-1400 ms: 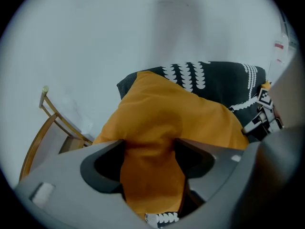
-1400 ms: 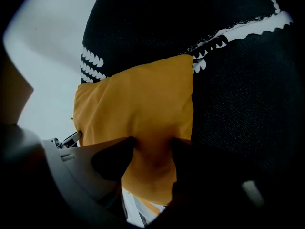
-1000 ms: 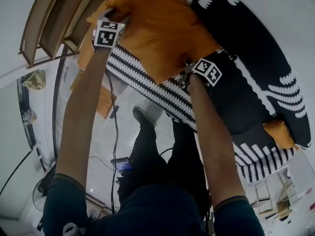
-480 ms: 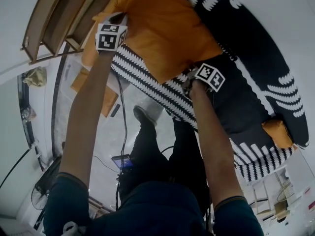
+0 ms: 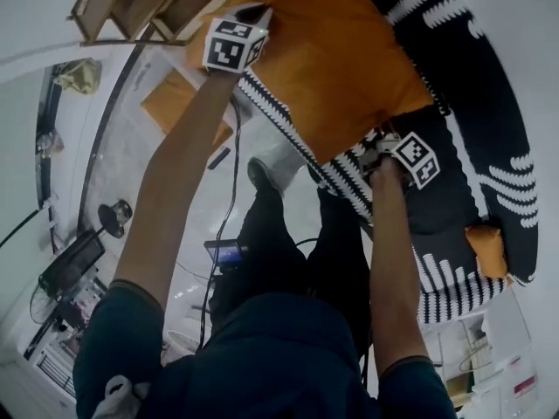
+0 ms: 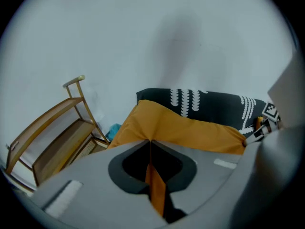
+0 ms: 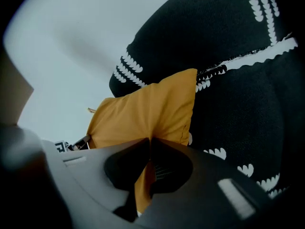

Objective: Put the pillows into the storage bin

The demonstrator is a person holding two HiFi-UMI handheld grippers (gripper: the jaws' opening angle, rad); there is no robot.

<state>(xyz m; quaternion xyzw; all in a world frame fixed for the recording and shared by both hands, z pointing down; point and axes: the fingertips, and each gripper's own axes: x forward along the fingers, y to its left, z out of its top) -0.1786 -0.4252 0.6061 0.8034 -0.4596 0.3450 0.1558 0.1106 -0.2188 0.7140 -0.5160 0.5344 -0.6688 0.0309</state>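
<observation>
Closest in, both arms are stretched forward. The left tongs (image 6: 150, 149) are pinched together on a fold of orange cloth, and the strip runs right down through the closed jaws. It's the same on the other side: the right tongs (image 7: 148, 146) are clamped on the cover, with orange fabric caught between the pads. Two bites, one on each side of the big orange pillow (image 5: 341, 51).

The pillow lies on the black-and-white couch (image 5: 476, 85), near its front edge. The left grip is at the end near the wooden shelf (image 5: 148, 3) and the right grip at the opposite lower corner.

It looks plump, soft and light, so weight shouldn't be a problem, but floppiness might be. The stuffing will likely sag in the middle once the pillow hangs between two pinches, and smooth cover cloth can creep out of a thin bite. The corners or the seamed edge are the sensible holds, since the cloth there is doubled and bunches up, and the tongs seem to have found just that. Keeping the two grips wide apart should stop it folding. Nothing here is fragile, so squeezing it into a bin should do no harm.

Further along the couch a smaller orange pillow (image 5: 489, 244) sits at the far right end, well apart from this one. I can't pick out any storage bin for certain in these views.
</observation>
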